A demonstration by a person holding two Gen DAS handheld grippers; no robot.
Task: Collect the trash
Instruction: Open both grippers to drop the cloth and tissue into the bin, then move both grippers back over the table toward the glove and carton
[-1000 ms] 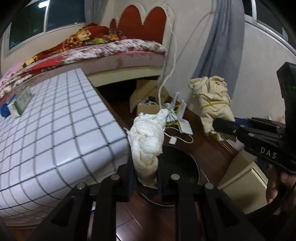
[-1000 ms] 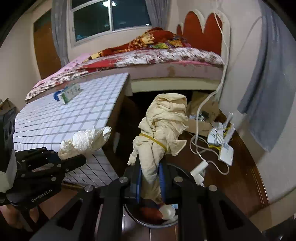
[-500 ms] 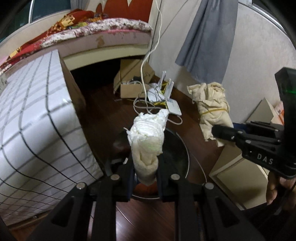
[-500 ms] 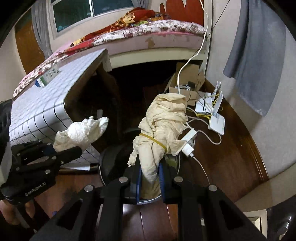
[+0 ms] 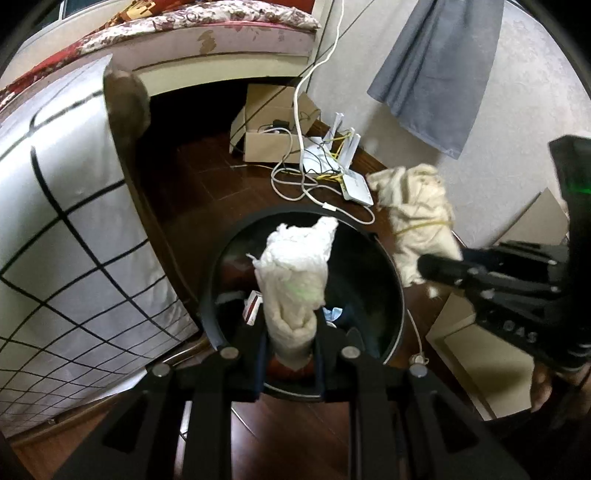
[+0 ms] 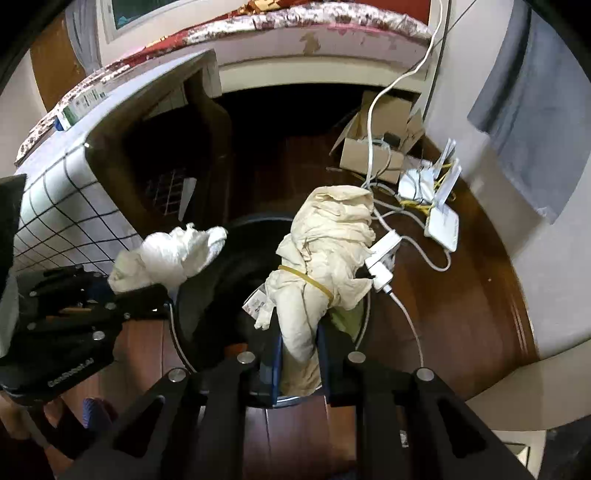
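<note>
- The bed (image 5: 221,33) runs along the top of both views, cut off by the frame; the space under it is black and unreadable.
- The checked table (image 5: 66,229) fills the left of the left view; the right view alone shows a box (image 6: 79,105) on its top, upper left.
- The black bin (image 5: 388,280) sits at centre on the dark wood floor (image 5: 221,192), close to the table's corner. Its contents are mostly hidden behind the held wads; only scraps of paper show.
- The cardboard box (image 5: 273,144), router (image 5: 356,184) and white cable (image 5: 314,70) lie beyond the bin's far rim, near the wall.
- The right gripper (image 6: 298,363) pinches the cream wad (image 6: 328,251), tied with a yellow band, over the bin; in the left view it is blurred at right.
- The left gripper (image 5: 288,349) pinches the white wad (image 5: 295,273) over the bin's mouth.
</note>
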